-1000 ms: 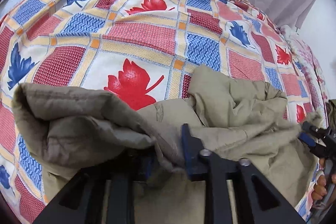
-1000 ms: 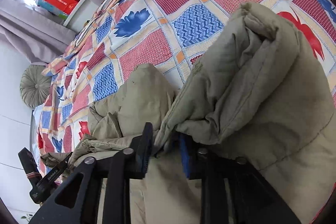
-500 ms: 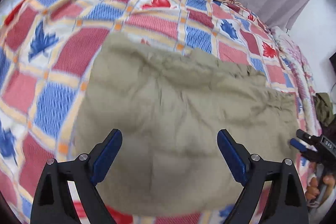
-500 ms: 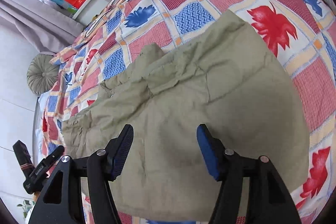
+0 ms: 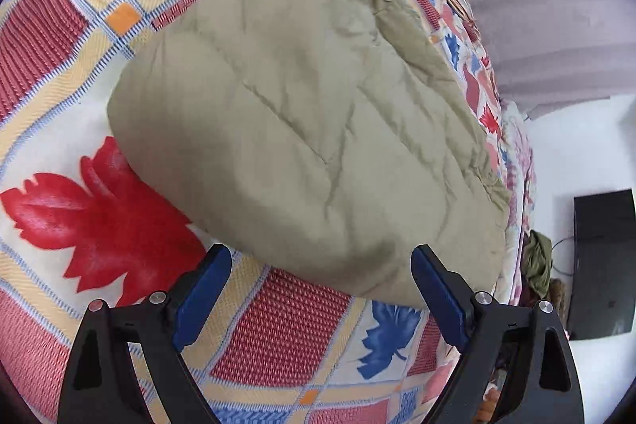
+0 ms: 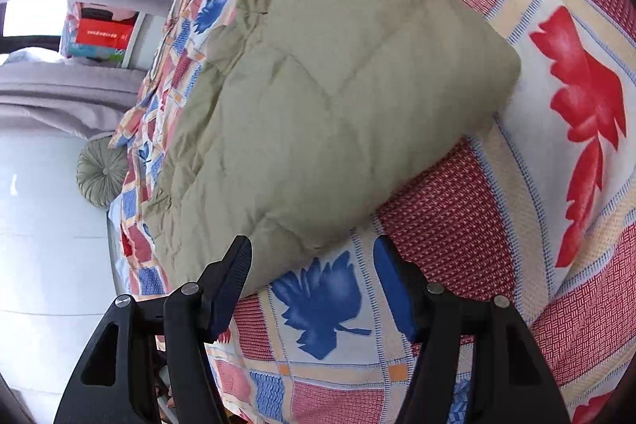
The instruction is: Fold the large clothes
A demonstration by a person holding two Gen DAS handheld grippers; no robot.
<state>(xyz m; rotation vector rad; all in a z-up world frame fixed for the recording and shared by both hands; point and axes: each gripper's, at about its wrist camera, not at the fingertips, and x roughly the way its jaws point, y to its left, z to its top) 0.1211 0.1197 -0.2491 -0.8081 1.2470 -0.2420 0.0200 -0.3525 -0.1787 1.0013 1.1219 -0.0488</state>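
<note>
A khaki padded garment (image 5: 310, 114) lies folded in a thick flat bundle on the patterned bedspread (image 5: 99, 209). It also shows in the right wrist view (image 6: 326, 98). My left gripper (image 5: 322, 289) is open and empty, just short of the bundle's near edge. My right gripper (image 6: 314, 281) is open and empty, over the bedspread (image 6: 457, 225) at the bundle's near corner. Neither gripper touches the garment.
Grey curtains (image 5: 556, 6) hang behind the bed. A round grey cushion (image 6: 101, 171) lies at the bed's far end, with a red box (image 6: 103, 34) on a shelf beyond. A dark screen (image 5: 600, 265) and a green cloth heap (image 5: 538, 261) are beside the bed.
Both grippers let go of the khaki garment and opened. The garment dropped flat onto the bed as a folded bundle. Both grippers have since pulled back to its near edge.
</note>
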